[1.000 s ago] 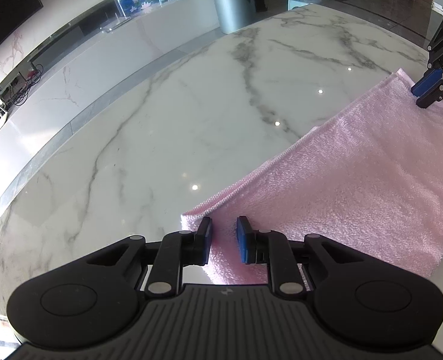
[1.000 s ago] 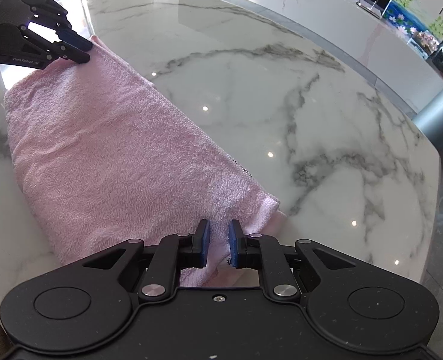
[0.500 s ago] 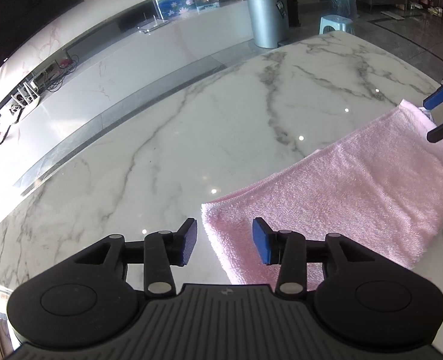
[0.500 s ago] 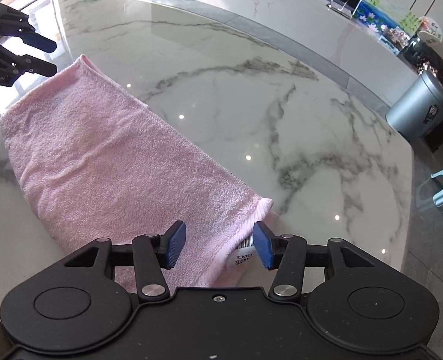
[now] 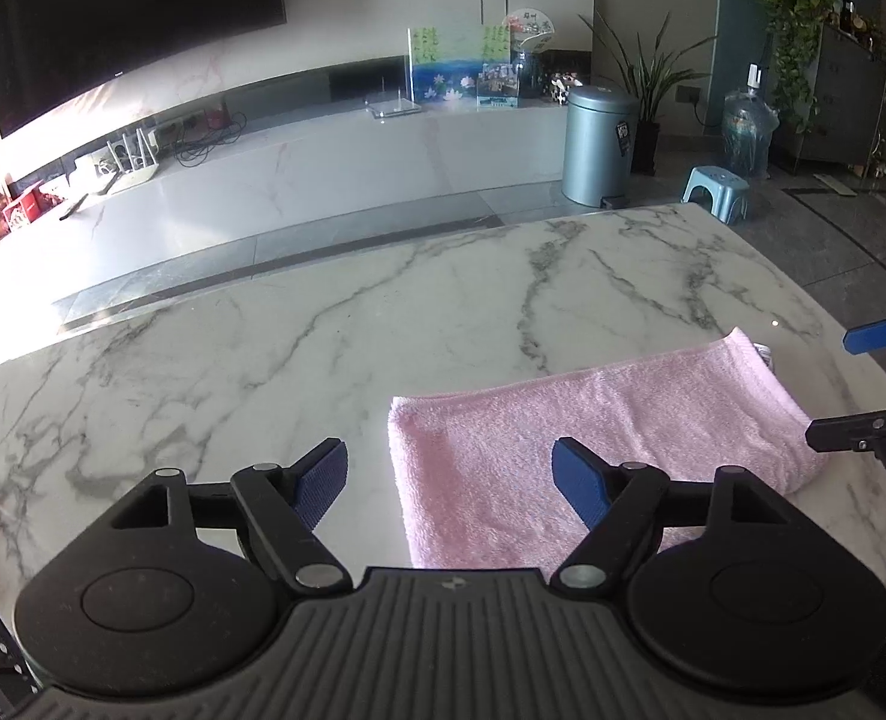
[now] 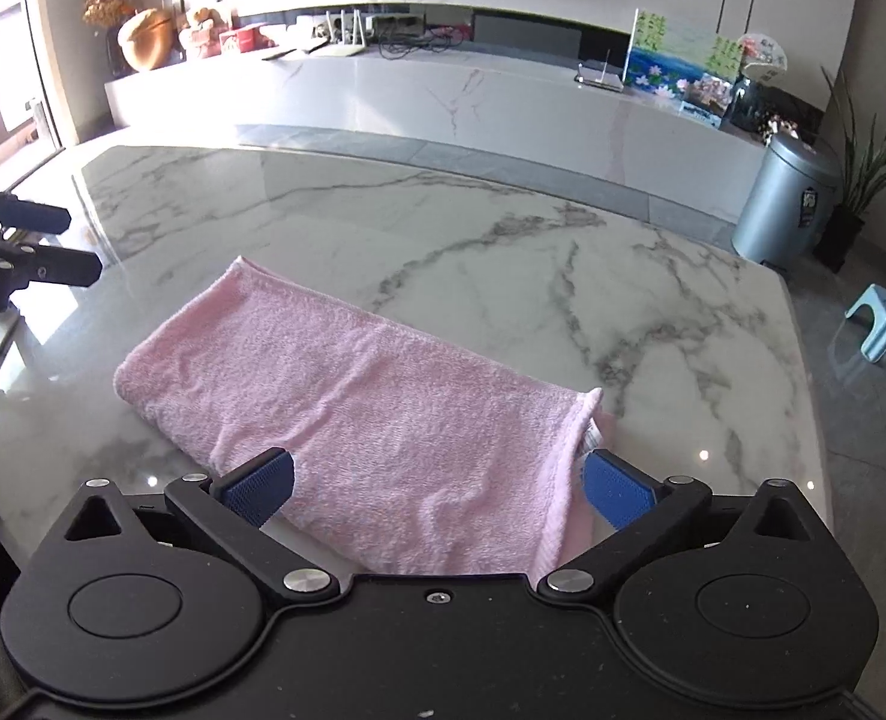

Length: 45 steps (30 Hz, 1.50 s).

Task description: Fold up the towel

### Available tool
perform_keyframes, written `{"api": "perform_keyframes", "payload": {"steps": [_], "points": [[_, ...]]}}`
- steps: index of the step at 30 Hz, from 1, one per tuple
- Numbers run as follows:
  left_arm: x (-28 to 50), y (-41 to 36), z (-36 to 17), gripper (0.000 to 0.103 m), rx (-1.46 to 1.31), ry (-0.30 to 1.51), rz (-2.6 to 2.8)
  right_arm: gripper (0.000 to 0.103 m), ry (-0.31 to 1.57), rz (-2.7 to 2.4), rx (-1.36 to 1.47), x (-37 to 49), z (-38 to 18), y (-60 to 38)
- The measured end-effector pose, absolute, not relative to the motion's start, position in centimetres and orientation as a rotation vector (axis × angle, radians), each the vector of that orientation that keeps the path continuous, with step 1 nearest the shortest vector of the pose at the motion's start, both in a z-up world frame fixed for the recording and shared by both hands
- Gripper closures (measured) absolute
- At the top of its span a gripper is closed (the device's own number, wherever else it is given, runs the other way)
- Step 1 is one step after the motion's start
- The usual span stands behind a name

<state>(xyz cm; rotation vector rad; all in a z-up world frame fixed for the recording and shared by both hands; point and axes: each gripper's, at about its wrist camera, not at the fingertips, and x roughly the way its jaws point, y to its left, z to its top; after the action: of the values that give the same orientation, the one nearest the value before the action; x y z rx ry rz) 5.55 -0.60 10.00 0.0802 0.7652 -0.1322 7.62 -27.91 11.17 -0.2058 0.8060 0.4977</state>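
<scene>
A pink towel lies folded in a long band on the white marble table. It also shows in the right wrist view, with a white label at its right end. My left gripper is open and empty, raised over the towel's left end. My right gripper is open and empty, raised over the towel's right end. The right gripper's fingers show at the right edge of the left wrist view. The left gripper's fingers show at the left edge of the right wrist view.
The table's far edge faces a long white media bench. A grey bin and a blue stool stand on the floor past the table's right corner. The table's right edge drops to the grey floor.
Both grippers have let go of the towel's corners, opened wide, and lifted up and back. The towel now lies flat on the table.
</scene>
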Motion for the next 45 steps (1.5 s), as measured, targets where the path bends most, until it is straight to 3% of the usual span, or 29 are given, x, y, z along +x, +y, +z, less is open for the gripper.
{"api": "perform_keyframes", "payload": {"steps": [9,11,12,26,45], "points": [[0.9,-1.1,5.8,0.018,0.012,0.736,-0.099,0.0,0.751,0.406,-0.048,1.7,8.4,-27.2],[0.5,-0.9,5.1,0.009,0.008,0.748,-0.081,0.0,0.73,0.384,-0.023,0.6,7.5,-27.0],[0.3,-0.9,4.8,0.0,0.007,0.755,-0.073,0.0,0.719,0.378,-0.014,0.2,7.1,-26.9],[-2.3,-1.0,0.9,0.0,0.011,0.674,-0.038,0.0,0.71,0.294,0.041,-1.4,3.1,-25.4],[-2.1,-0.9,-1.1,0.0,-0.001,0.719,-0.014,0.0,0.745,0.252,-0.013,-2.1,0.9,-24.4]]}}
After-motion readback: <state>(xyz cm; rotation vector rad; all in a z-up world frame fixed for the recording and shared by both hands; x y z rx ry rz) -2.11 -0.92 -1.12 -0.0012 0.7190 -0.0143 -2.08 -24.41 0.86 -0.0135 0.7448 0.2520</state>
